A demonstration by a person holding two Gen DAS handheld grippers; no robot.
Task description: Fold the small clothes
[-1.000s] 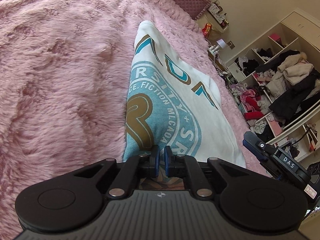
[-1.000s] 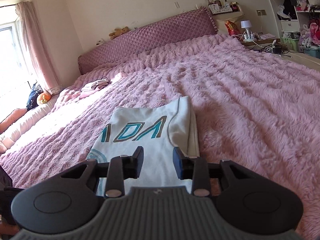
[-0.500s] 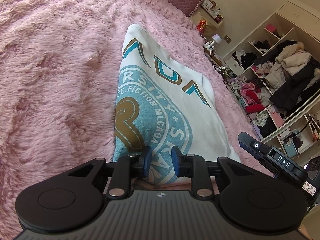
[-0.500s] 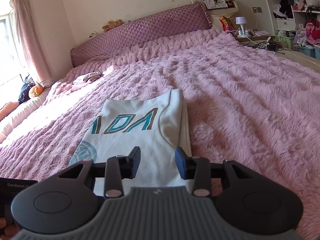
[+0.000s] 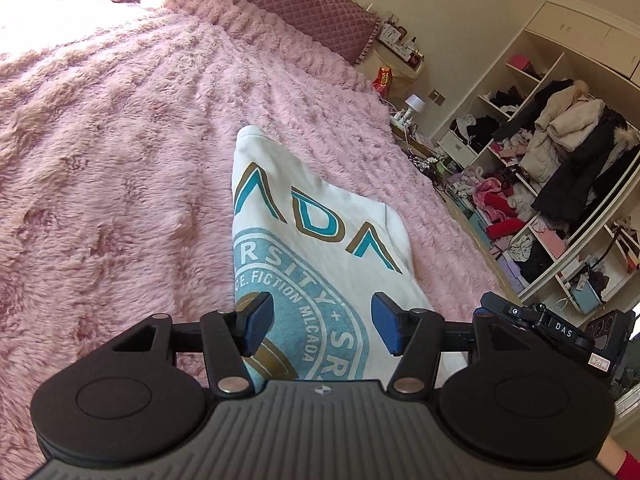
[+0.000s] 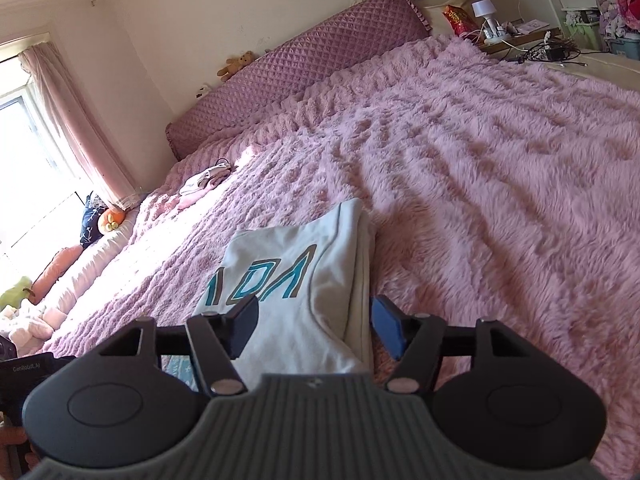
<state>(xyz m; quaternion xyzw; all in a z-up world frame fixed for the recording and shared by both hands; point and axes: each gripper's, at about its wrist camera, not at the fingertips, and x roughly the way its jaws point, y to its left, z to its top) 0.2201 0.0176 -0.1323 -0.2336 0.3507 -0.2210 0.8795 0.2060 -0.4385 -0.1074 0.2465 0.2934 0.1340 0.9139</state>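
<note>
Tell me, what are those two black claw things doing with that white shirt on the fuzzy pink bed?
A person is folding clothes with a gripper in each hand. The white shirt lies folded into a narrow strip on the pink blanket. The left gripper and the right gripper both hang just above its near end, jaws wide apart, holding nothing. A small pile of other clothes sits farther up the bed near the headboard.
</note>
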